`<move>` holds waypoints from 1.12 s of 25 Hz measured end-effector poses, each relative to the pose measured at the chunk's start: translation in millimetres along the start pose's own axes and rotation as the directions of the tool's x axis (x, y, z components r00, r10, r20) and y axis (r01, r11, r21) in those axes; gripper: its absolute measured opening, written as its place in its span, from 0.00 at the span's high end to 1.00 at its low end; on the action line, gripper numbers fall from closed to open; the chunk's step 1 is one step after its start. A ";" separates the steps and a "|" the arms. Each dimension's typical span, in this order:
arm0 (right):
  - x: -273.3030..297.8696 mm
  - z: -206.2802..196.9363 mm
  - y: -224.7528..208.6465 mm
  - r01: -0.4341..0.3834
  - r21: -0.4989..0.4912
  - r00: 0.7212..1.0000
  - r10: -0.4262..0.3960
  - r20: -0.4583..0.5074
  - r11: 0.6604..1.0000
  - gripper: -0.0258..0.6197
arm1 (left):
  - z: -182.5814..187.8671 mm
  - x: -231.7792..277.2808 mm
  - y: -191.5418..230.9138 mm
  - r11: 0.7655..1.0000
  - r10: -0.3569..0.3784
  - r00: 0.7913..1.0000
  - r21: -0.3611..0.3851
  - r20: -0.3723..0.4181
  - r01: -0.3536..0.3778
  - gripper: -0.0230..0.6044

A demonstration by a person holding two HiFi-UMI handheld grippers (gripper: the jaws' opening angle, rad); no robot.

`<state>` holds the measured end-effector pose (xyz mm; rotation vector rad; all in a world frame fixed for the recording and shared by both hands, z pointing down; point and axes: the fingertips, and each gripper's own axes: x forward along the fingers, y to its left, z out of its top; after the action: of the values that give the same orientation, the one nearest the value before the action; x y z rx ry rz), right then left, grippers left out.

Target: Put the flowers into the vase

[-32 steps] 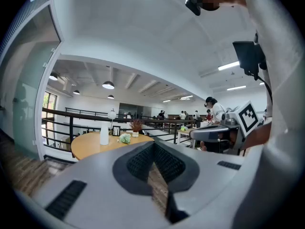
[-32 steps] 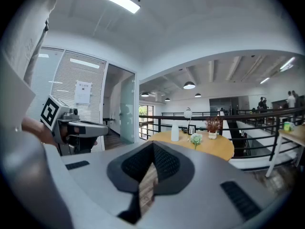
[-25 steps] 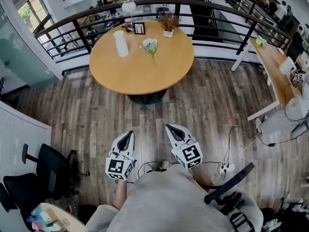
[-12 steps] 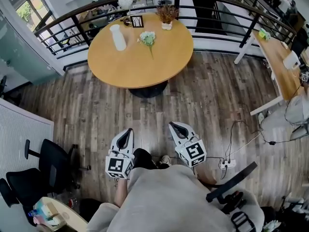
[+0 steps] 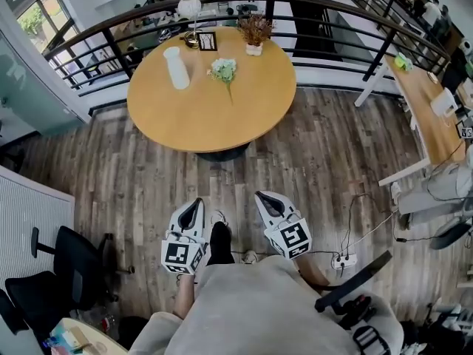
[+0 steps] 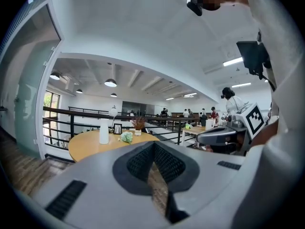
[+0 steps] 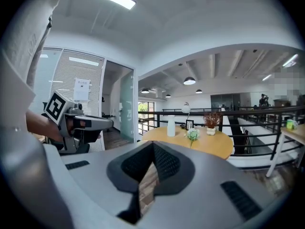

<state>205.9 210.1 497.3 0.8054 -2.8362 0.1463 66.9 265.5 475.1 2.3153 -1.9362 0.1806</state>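
A tall white vase (image 5: 176, 68) stands upright on the round wooden table (image 5: 222, 117) far ahead of me. Just right of it a small bunch of white and green flowers (image 5: 224, 70) lies on the tabletop. Both grippers are held low over the wooden floor, well short of the table. My left gripper (image 5: 194, 205) is shut and empty, and so is my right gripper (image 5: 262, 197). The left gripper view shows the vase (image 6: 104, 131) and flowers (image 6: 126, 137) beyond its closed tips (image 6: 153, 144). From the right gripper (image 7: 152, 144), the vase (image 7: 171, 126) and flowers (image 7: 192, 134) are in sight too.
On the table's far side stand a picture frame (image 5: 208, 41), a potted dried plant (image 5: 255, 32) and a lamp (image 5: 189, 7). A dark railing (image 5: 332, 9) curves behind it. A black office chair (image 5: 74, 268) is at left, a desk (image 5: 423, 102) at right, cables and a power strip (image 5: 340, 259) on the floor.
The table has come slightly nearer and shifted left in the head view. A dark shoe now shows between the grippers. Both grippers stay shut and side by side.
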 end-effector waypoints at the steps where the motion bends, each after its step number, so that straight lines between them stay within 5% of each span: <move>1: 9.5 2.3 -6.1 0.005 -0.005 1.000 -0.005 -0.004 1.000 0.95 | 0.2 10.3 7.5 1.000 -0.003 1.000 -0.003 0.002 0.003 0.95; 15: 168.4 63.1 -57.6 0.075 -0.093 0.993 -0.083 -0.082 0.993 0.95 | 39.8 119.0 159.7 0.998 -0.041 0.998 -0.053 0.057 0.044 0.95; 28: 241.9 60.9 -80.0 0.071 -0.077 0.988 -0.081 -0.129 0.995 0.95 | 28.2 170.8 208.7 0.995 -0.061 0.998 -0.076 0.022 0.062 0.95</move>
<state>36.9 10.0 491.6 0.8537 -2.6668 0.0827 -108.1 58.4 478.7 2.3322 -1.8440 0.0770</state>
